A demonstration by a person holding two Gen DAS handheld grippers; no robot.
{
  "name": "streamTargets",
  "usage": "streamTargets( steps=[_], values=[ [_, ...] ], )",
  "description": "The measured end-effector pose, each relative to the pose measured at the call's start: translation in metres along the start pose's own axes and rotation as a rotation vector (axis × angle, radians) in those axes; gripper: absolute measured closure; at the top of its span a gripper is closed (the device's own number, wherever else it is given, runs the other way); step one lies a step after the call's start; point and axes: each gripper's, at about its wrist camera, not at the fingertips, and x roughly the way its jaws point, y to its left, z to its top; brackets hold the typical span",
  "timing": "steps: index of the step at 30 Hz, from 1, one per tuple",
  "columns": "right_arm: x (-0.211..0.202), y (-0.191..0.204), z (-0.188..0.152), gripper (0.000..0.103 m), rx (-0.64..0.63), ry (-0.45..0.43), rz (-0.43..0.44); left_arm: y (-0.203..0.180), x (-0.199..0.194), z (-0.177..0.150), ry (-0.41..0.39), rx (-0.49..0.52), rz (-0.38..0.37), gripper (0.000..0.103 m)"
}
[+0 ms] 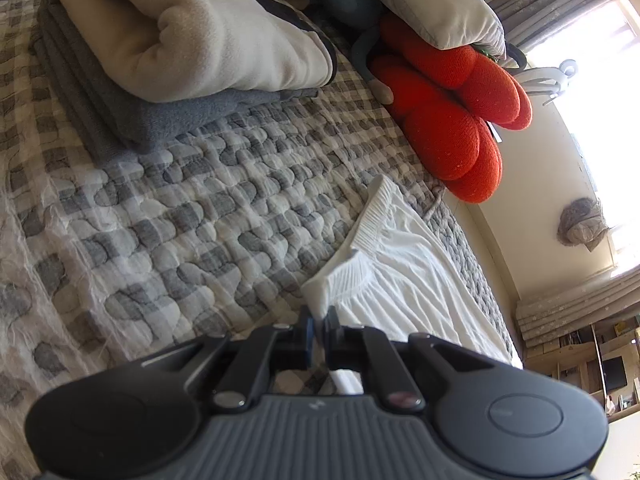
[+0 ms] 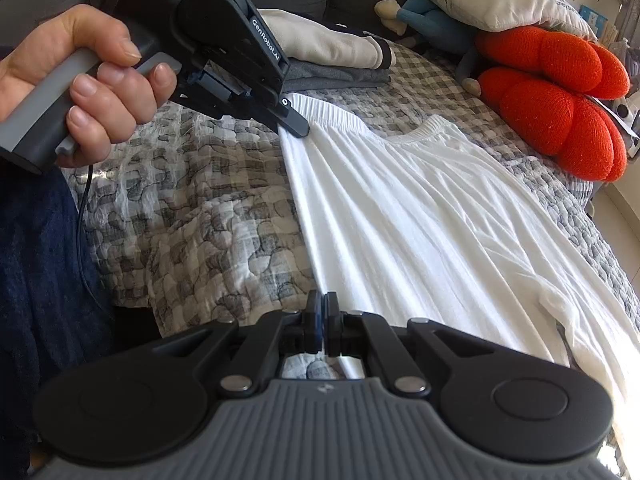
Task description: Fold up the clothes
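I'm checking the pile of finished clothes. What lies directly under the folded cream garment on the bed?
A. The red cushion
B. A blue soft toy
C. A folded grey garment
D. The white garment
C: the cream garment rests on a folded grey garment, stacked on the checked quilt, apart from the red cushion and the white garment.

My 2 black tongs with grey ribbed bodies sit over a plain white garment (image 2: 420, 208) on the grey-and-white checked quilt (image 1: 180, 208). Toward the quilt's far edge lie a cream fleece (image 1: 188, 28) on a dark grey fold (image 1: 120, 108), an orange-red knitted cushion (image 2: 560, 120), and a blue plush toy (image 2: 428, 16).
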Motion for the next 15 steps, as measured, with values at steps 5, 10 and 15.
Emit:
streamTargets(
  steps=[5, 10, 15],
  values=[
    [0.001, 0.000, 0.002, 0.102, 0.014, 0.001, 0.015, 0.003, -0.004, -0.002, -0.001, -0.012, -0.005, 0.098],
    [0.003, -0.002, 0.001, 0.096, 0.023, 0.009, 0.042, 0.005, 0.000, -0.002, 0.030, -0.006, 0.027, 0.098],
    [-0.021, -0.035, 0.003, 0.095, 0.126, -0.054, 0.054, 0.006, 0.000, -0.002, 0.034, -0.002, 0.038, 0.098]
  ],
)
